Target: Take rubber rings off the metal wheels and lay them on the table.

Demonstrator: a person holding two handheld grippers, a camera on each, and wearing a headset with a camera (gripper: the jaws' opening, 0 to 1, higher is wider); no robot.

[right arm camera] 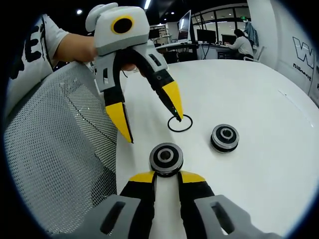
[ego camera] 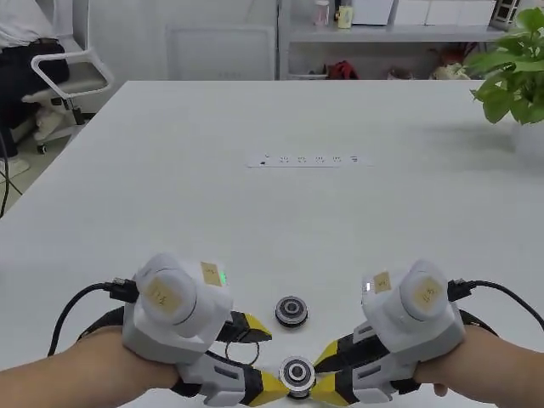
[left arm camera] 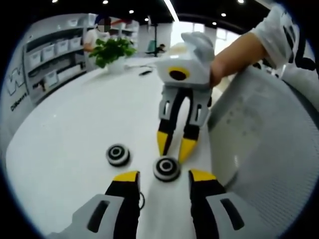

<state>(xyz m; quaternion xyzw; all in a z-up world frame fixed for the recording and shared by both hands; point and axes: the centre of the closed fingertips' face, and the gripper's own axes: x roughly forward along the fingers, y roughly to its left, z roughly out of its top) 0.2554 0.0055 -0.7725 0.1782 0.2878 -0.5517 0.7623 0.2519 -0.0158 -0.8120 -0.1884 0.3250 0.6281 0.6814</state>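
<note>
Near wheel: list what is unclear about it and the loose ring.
- Head view: near wheel is small, at the bottom edge; rubber on it or not, unclear.
- Right gripper view: wheel meets right gripper tips; gripped or not, unclear.
- Same view: left gripper tip overlaps loose ring; hooked or not, unclear.

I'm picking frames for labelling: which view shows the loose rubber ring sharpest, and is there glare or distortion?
Right gripper view: rubber ring crisp, though the fisheye bends the table edge. Head view: even light, straight lines, soft shadows, ring small and faint. Left gripper view: softer focus, table washed bright.
</note>
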